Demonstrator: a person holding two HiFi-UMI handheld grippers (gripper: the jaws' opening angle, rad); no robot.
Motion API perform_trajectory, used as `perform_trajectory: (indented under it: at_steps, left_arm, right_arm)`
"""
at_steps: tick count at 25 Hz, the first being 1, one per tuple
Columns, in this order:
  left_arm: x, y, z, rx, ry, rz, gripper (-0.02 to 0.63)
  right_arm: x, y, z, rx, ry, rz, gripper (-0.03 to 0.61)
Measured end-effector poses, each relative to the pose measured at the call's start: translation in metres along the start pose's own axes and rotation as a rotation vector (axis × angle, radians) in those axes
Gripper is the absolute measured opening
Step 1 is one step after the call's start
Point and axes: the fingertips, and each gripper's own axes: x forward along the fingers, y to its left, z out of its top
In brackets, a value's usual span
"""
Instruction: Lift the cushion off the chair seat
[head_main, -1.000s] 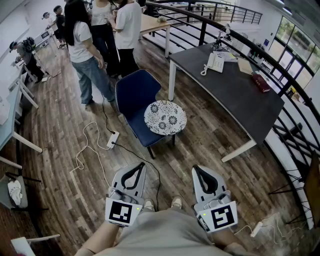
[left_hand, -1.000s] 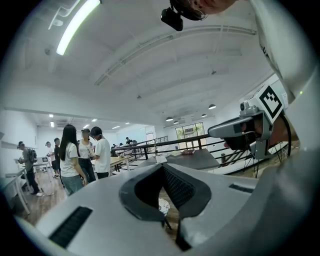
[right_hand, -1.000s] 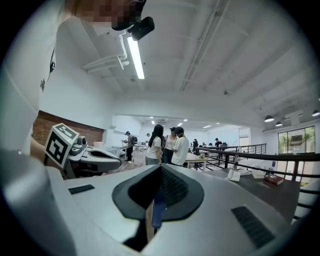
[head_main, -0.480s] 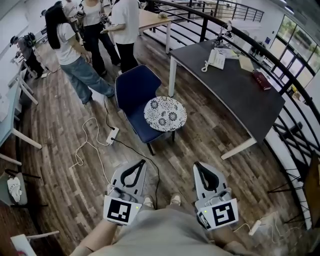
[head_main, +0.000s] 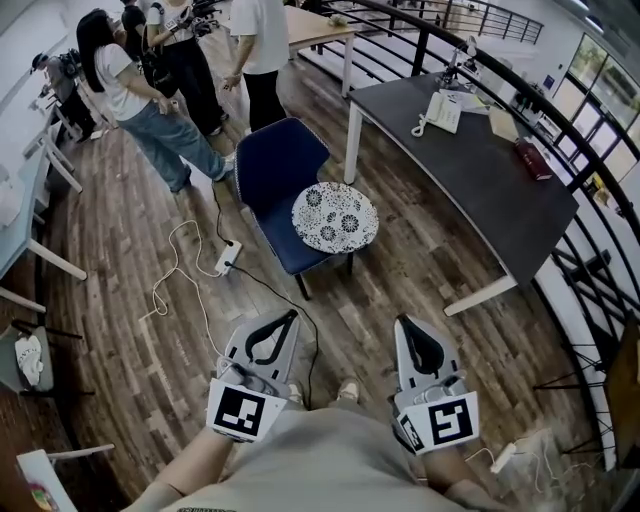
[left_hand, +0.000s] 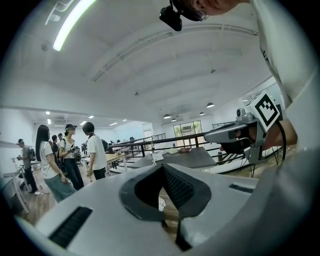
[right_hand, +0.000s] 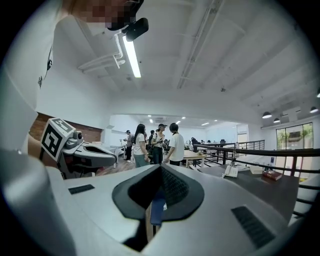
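A round white cushion (head_main: 335, 216) with a dark flower print lies on the front of a dark blue chair's (head_main: 278, 172) seat. Both grippers are held low near the person's body, well short of the chair, pointing toward it. My left gripper (head_main: 293, 314) is shut with nothing in it, and so is my right gripper (head_main: 404, 320). In the left gripper view the left gripper's (left_hand: 162, 166) closed jaws leave a slit showing a sliver of the cushion (left_hand: 160, 203). In the right gripper view the right gripper (right_hand: 161, 167) hides most of the chair (right_hand: 156, 205).
A dark table (head_main: 470, 170) with a phone and a book stands right of the chair, with a black railing behind it. A power strip (head_main: 227, 258) and its cables lie on the wooden floor to the chair's left. Several people (head_main: 150, 90) stand behind the chair.
The people behind the chair have shifted left and farther back. Both grippers stay shut and sit slightly lower in the head view; the cushion has not moved on the seat.
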Motion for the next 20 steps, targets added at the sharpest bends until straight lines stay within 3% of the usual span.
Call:
perform_trajectory:
  at_steps: [5, 16, 20]
  left_arm:
    - [0.013, -0.011, -0.001, -0.017, 0.026, 0.015, 0.003]
    - [0.029, -0.038, 0.027, -0.018, -0.004, 0.094, 0.003]
    - [0.032, -0.052, 0.033, 0.025, -0.01, 0.082, 0.003]
  right_arm:
    - [-0.002, -0.017, -0.008, 0.008, 0.001, 0.017, 0.002]
    - [-0.016, -0.056, -0.006, 0.016, -0.083, 0.063, 0.002]
    - [-0.019, -0.065, -0.011, 0.037, -0.084, 0.067, 0.002]
